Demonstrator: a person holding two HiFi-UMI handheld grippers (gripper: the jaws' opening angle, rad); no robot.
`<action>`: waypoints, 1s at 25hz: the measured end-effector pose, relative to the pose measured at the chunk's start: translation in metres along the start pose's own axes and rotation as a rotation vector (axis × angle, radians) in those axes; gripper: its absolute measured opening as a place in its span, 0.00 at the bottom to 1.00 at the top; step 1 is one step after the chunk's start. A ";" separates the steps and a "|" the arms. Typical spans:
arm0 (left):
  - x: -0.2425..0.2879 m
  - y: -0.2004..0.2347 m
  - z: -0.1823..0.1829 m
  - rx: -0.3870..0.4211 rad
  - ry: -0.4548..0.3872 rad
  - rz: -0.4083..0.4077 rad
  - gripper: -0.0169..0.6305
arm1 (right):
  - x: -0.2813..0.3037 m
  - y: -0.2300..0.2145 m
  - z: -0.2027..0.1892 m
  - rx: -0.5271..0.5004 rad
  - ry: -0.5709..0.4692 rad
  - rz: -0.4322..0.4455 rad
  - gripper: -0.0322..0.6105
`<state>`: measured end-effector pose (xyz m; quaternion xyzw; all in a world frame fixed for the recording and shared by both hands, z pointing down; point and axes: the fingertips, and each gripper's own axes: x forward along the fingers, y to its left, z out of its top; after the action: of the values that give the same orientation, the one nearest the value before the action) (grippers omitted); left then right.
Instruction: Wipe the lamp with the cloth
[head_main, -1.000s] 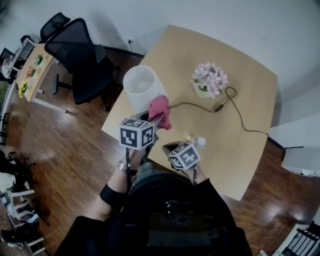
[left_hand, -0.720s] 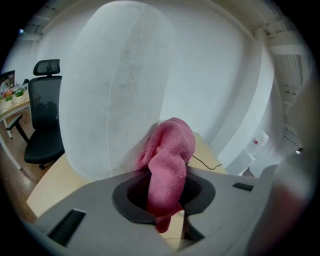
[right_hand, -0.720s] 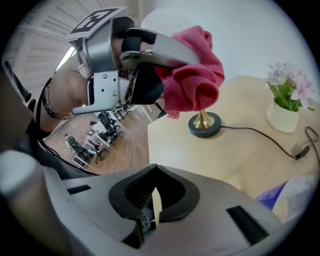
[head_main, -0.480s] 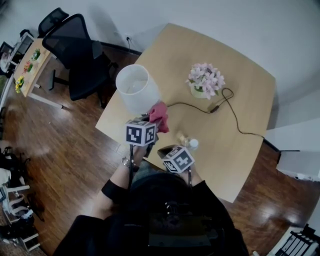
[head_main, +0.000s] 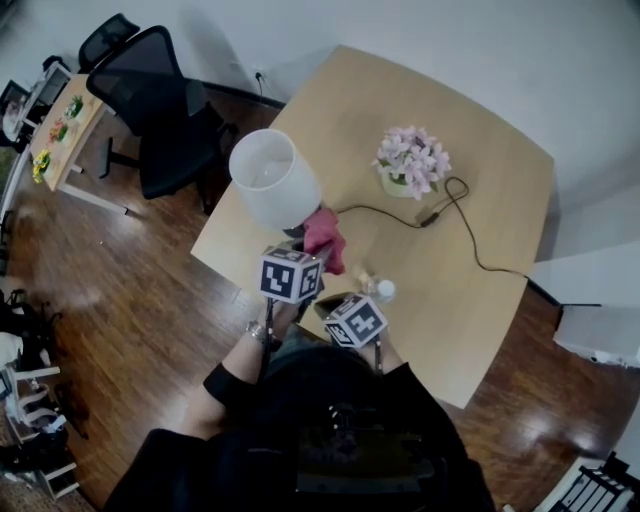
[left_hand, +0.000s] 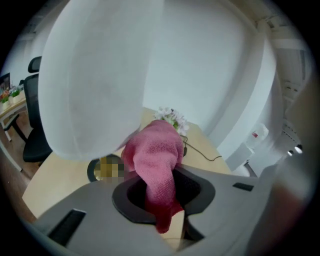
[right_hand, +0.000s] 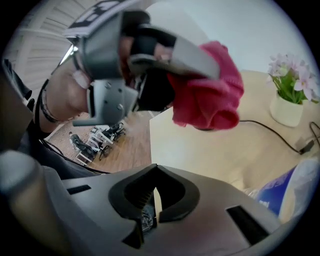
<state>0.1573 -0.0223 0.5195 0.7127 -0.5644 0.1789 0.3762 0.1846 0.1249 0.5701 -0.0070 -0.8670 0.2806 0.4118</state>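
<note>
While a person leans over a pale wooden bench (head_main: 480, 300) in the head view, the left tongs (head_main: 312, 254) grip a pink cloth (head_main: 324, 235) at the foot of a white-shaded lamp (head_main: 272, 180), whose shade stands at 11 o'clock of the cloth. The right tongs (head_main: 332, 298) hang just below at 5 o'clock, near a small bottle (head_main: 383, 290). A pot of pink flowers (head_main: 412, 160) sits at 2 o'clock of the cloth, with the black cord (head_main: 470, 235) trailing past it across the bench. A black office chair (head_main: 165, 110) stands on the wooden floor at 10 o'clock.

In the left gripper view, the cloth is pinched between the jaws and rises to the shade's lower rim; the shade fills the frame from 9 to 12 o'clock, and the flowers peek out beyond the cloth.

In the right gripper view, the jaws are closed together with nothing between them. The left tongs and the bunched cloth hang at 12 o'clock, the flowers at 2 o'clock and the blue-labelled bottle at 4 o'clock.
</note>
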 end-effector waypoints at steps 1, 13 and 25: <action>-0.010 -0.011 0.016 0.022 -0.047 -0.007 0.16 | 0.000 0.000 0.001 0.001 -0.002 0.002 0.06; -0.083 -0.036 0.170 -0.092 -0.428 0.022 0.16 | 0.002 0.001 0.010 -0.021 -0.003 0.025 0.06; -0.036 -0.010 0.140 -0.319 -0.377 0.033 0.16 | 0.004 -0.010 0.004 0.017 0.009 0.044 0.06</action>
<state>0.1323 -0.1007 0.4002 0.6557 -0.6573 -0.0426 0.3689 0.1811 0.1157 0.5762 -0.0238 -0.8624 0.2968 0.4094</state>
